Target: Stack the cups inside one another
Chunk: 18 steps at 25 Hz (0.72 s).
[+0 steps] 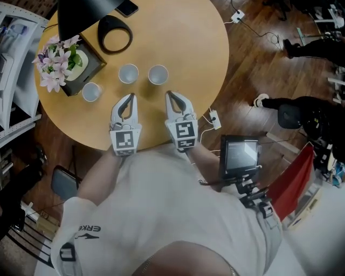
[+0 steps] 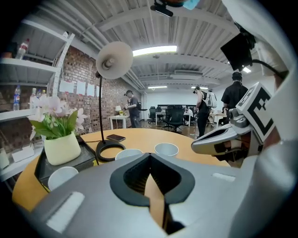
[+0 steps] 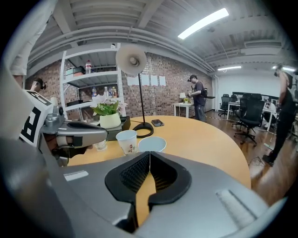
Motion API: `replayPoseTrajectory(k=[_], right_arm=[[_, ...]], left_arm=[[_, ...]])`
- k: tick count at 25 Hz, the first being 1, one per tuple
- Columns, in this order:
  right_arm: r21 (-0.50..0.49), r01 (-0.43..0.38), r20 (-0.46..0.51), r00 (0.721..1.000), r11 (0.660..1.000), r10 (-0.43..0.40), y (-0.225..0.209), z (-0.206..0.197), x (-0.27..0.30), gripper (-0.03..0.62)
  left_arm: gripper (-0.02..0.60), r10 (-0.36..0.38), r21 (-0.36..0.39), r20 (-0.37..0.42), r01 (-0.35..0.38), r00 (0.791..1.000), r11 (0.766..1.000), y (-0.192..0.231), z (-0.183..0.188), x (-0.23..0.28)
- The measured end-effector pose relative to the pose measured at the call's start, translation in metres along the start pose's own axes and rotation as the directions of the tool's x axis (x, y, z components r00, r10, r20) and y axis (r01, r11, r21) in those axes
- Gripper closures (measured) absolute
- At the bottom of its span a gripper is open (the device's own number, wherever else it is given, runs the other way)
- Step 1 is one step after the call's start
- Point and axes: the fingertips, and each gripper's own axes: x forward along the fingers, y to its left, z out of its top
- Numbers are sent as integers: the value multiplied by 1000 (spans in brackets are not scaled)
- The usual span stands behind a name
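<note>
White paper cups (image 1: 128, 74): three, all on the person's side of the lamp base
Black desk lamp with ring-shaped base (image 1: 115, 34): one
Cream pot of pink flowers (image 1: 59, 62): one, left of the lamp base
Dark flat phone (image 1: 127, 7): one, beyond the lamp base
Round pale wooden bench (image 1: 205, 48): one
Grey two-jaw grippers: two, the left gripper (image 1: 129, 96) and the right gripper (image 1: 169, 93)

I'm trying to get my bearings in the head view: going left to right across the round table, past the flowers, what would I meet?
Potted flowers → first cup → second cup → third cup.
</note>
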Motion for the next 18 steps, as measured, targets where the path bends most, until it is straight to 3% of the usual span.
replayPoseTrajectory(k=[8, 12, 18], right_arm=[[-3, -41, -71, 997, 999, 41, -5, -26, 26, 531], [-27, -73, -150, 986, 997, 69, -4, -44, 40, 395], [-71, -118, -200, 975, 990, 101, 0, -51, 62, 264]], left_arm=[[580, -1, -2, -75, 1, 997, 1000, -8, -28, 18], [580, 1, -8, -92, -1, 996, 1000, -9, -37, 24], [580, 24, -17, -115, -26, 993, 1000, -5, -46, 26]])
